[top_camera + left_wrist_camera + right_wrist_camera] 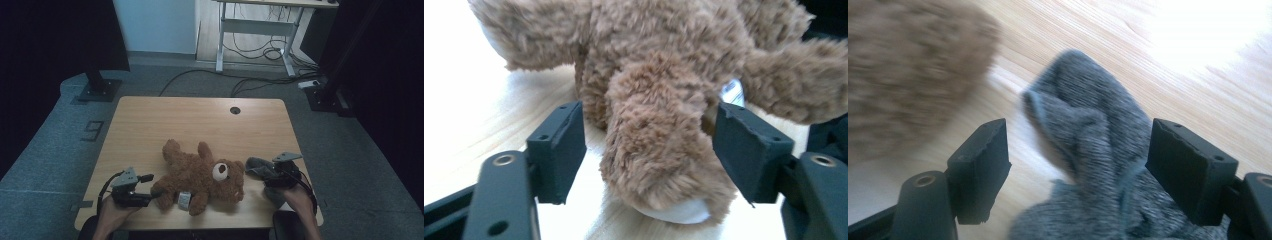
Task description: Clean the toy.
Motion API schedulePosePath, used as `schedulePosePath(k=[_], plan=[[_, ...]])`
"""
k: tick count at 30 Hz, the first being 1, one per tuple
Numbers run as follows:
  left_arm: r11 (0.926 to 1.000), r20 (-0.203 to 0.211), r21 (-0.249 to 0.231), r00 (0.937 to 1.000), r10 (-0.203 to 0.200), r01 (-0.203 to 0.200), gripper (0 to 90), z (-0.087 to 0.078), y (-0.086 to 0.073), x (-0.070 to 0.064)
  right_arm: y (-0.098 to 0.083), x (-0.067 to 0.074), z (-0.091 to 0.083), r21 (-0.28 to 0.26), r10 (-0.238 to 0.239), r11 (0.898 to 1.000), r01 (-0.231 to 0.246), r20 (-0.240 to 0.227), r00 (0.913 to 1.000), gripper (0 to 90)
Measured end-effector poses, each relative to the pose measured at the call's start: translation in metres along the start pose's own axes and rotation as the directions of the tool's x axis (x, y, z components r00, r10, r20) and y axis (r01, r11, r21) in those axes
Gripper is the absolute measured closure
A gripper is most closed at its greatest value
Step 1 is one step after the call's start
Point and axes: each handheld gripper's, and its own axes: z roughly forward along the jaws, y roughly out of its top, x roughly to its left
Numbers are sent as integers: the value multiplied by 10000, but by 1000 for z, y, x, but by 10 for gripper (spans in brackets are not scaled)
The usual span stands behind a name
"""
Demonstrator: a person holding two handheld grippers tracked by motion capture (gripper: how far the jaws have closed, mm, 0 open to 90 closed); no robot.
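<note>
The right gripper view is blurred at its left, where the brown plush reads only as a smear. In the high view both forearms are cut off at the bottom edge, and the right gripper (pixel 272 174) covers part of the grey sock (pixel 256 166), so the sock's full shape cannot be made out there.

The teddy bear (pixel 200 177) lies on the wooden table (pixel 200 120), near its front edge, head toward the person's right. The sock lies just beside the head.

The left gripper (pixel 649 150) stands with its jaws apart on either side of one plush leg (pixel 659 160). A gap shows at the left pad; whether the right pad touches the fur cannot be told.

In the right gripper view the jaws stand apart around the sock (pixel 1093 150). The left pad is clear of it; the right pad is at the fabric's edge.
</note>
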Motion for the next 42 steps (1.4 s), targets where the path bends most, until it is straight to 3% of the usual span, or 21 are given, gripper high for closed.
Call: schedulePosePath(k=[5,11,20,22,27,31,36,42], plan=[[10000,15,63,10000,44,-44,206,-3,-4,-10,1,17,-8,-251,-379,9990,363,-677,9970,245],[9963,-51,793,9994,335,-330,164,9,-11,-18,-6,40,-7,-270,-815,9966,782,-1579,9841,242],[9902,-100,1330,9989,453,-436,189,16,-19,-16,-15,79,-2,-756,-1553,9874,1392,-2894,9445,239],[9889,4,1410,9989,465,-461,223,17,-19,-15,-16,84,2,-844,-1623,9861,1433,-3002,9400,256],[9845,-81,1656,9982,594,-572,295,23,-18,-15,-17,95,9,-831,-1791,9833,1620,-2813,9428,402],[9826,-171,1763,9979,628,-588,379,25,-16,-15,-15,97,8,-818,-1754,9838,1598,-2486,9526,537],[9837,-226,1729,9983,537,-490,567,23,-11,-14,-13,96,5,-928,-1707,9839,1530,-2305,9580,655],[9962,-40,836,9997,259,-254,617,10,5,-12,-1,90,0,-1059,-1679,9833,1479,-2151,9620,702]])
